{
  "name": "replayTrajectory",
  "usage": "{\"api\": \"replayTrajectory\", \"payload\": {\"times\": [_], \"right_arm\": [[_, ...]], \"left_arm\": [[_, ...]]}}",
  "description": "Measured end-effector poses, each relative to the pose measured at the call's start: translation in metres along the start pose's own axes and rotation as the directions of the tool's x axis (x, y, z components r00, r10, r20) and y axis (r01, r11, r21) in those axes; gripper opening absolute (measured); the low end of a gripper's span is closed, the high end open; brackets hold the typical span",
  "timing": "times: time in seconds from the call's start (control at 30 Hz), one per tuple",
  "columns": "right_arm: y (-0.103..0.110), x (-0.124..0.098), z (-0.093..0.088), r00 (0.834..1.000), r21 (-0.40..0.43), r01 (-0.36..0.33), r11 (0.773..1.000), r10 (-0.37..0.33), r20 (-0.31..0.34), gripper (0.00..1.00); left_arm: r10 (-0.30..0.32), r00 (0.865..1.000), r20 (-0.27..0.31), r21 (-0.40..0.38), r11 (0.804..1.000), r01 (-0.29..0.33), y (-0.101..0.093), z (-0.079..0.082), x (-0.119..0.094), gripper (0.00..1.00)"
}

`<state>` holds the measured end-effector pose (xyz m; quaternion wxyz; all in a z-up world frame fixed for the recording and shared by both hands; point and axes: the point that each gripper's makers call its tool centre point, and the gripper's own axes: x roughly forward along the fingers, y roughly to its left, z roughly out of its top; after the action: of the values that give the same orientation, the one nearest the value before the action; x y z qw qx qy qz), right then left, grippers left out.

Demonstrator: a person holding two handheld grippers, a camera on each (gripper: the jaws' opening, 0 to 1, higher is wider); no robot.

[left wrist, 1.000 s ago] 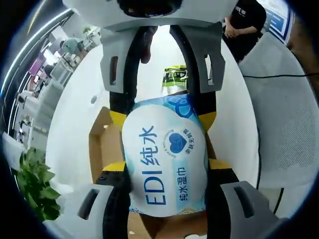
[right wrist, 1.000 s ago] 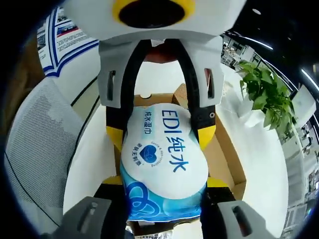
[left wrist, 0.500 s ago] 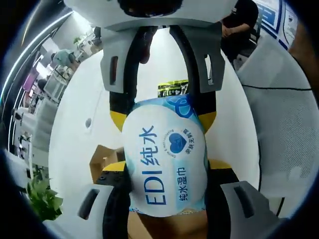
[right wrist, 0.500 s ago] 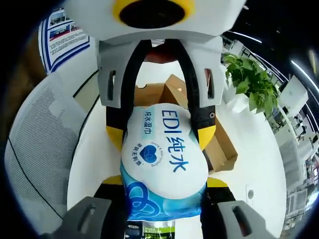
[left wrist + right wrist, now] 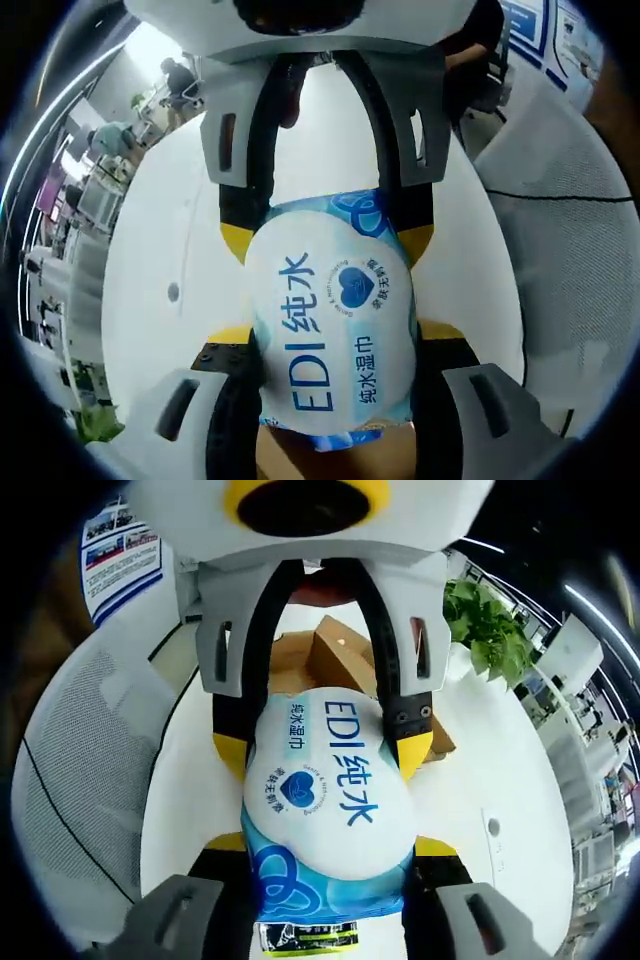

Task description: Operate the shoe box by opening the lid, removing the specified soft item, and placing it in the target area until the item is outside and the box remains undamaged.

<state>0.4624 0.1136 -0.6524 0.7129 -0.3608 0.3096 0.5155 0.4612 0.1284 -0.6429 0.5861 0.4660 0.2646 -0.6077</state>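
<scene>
A soft white-and-blue wet-wipe pack (image 5: 330, 320) marked "EDI" hangs in the air between both grippers, one clamped on each end. My left gripper (image 5: 335, 335) is shut on the end with the "EDI" lettering; my right gripper (image 5: 325, 240) reaches in from the top, shut on the blue-patterned end. In the right gripper view the same pack (image 5: 325, 800) sits in my right gripper (image 5: 330, 845), and my left gripper (image 5: 322, 750) closes on it from above. The brown cardboard shoe box (image 5: 340, 655) stands on the white table (image 5: 500, 780) beyond the pack, partly hidden by the left gripper.
A white mesh chair (image 5: 570, 250) stands beside the table (image 5: 170, 230), and the chair (image 5: 80, 760) appears again at the left. A potted plant (image 5: 490, 630) is behind the box. A black-and-green packet (image 5: 305, 938) lies under the pack. A person (image 5: 480, 50) stands at the far side.
Both grippers have carried the pack away from the box: the box left the left gripper view and looks smaller and farther in the right gripper view. Both grips are unchanged.
</scene>
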Motion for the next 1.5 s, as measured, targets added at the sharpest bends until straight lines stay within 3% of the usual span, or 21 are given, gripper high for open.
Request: {"api": "replayTrajectory", "payload": {"times": [0.43, 0.7, 1.1, 1.5], "right_arm": [[0.006, -0.022, -0.042, 1.000, 0.051, 0.019, 0.999, -0.017, -0.023, 0.55], [0.007, -0.027, -0.060, 0.999, 0.061, 0.017, 0.998, -0.015, -0.039, 0.55], [0.006, -0.020, -0.078, 0.998, 0.060, -0.003, 0.998, 0.006, -0.056, 0.55], [0.008, 0.000, -0.088, 0.997, 0.055, -0.036, 0.998, 0.039, -0.067, 0.55]], "left_arm": [[-0.036, 0.999, 0.018, 0.044, 0.998, 0.035, -0.002, 0.038, 0.029, 0.59], [-0.046, 0.999, 0.026, 0.050, 0.998, 0.045, -0.004, 0.051, 0.041, 0.59], [-0.053, 0.998, 0.028, 0.033, 0.998, 0.052, -0.005, 0.055, 0.060, 0.59], [-0.069, 0.997, 0.018, 0.007, 0.998, 0.069, -0.007, 0.041, 0.080, 0.59]]}}
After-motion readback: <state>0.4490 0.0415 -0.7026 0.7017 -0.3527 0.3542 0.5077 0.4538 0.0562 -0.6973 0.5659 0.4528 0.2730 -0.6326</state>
